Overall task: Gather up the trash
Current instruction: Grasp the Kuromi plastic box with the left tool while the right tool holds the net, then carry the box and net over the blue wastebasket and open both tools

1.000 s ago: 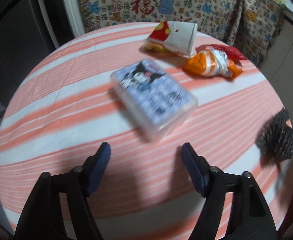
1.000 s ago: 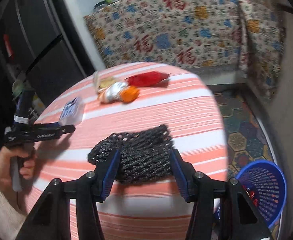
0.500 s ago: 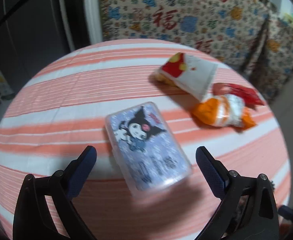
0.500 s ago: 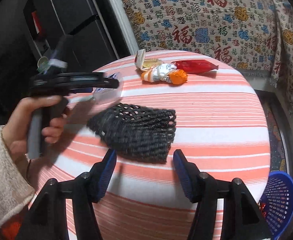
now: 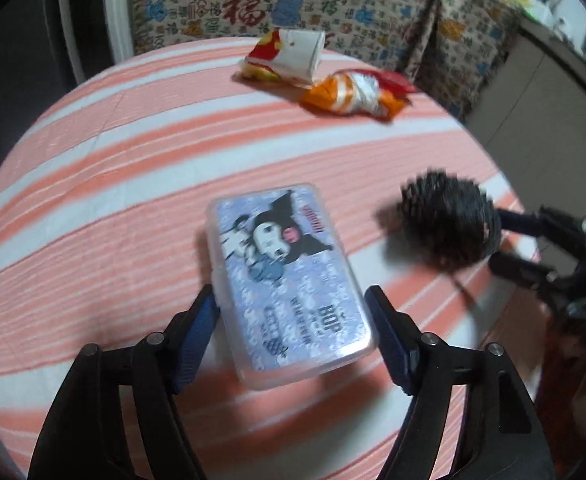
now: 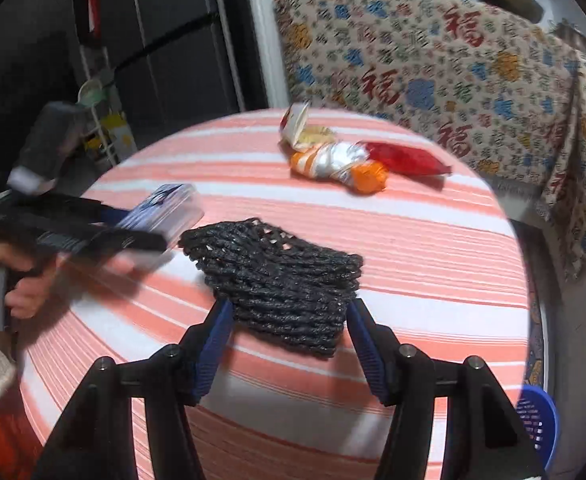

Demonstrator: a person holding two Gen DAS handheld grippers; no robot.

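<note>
1. Apparently, little has been collected: the blue basket [image 6: 539,420] is seen on the floor beside the desk [image 6: 413,248], its contents not discernible.
2. Near the desk's front edge, the black foam net [image 6: 281,280] is bracketed by the right hand-held gripper [image 6: 289,336]; contact cannot be confirmed.
3. The plastic box [image 5: 289,280] is straddled by the left hand-held gripper [image 5: 293,320], jaws just narrowed.
4. At the desk's far side, three wrappers [image 6: 333,156] remain.
</note>
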